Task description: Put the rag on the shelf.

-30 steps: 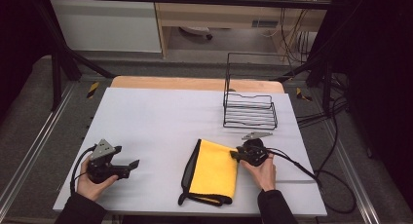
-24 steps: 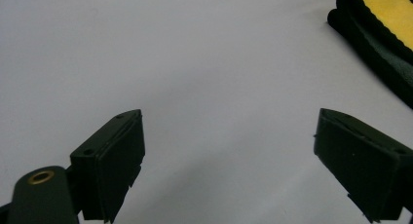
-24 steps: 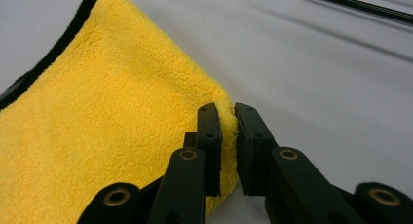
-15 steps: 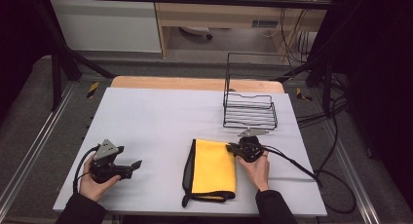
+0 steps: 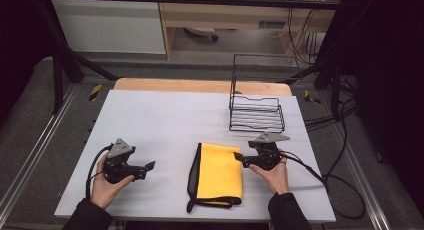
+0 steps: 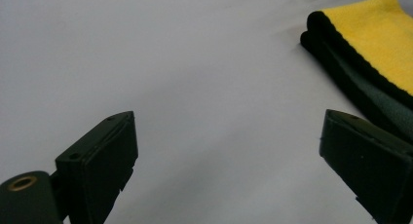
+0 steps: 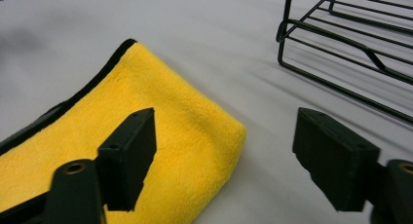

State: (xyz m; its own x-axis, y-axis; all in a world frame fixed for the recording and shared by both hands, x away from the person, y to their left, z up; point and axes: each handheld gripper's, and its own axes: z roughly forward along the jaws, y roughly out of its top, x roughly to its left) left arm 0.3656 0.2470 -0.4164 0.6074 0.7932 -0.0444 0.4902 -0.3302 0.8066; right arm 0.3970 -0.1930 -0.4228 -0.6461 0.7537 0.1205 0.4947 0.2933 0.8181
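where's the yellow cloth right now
In the high view the folded yellow cloth lies flat near the table's front edge, between the two grippers, right beside the right gripper and in front of the black wire rack.

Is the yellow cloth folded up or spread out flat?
Folded. The yellow cloth lies doubled on the table; stacked black-edged layers show along its side.

High cam above table [image 5: 150, 115] front edge, facing fwd/down, 2 gripper cams low, close, both sharing yellow cloth [image 7: 160, 136]
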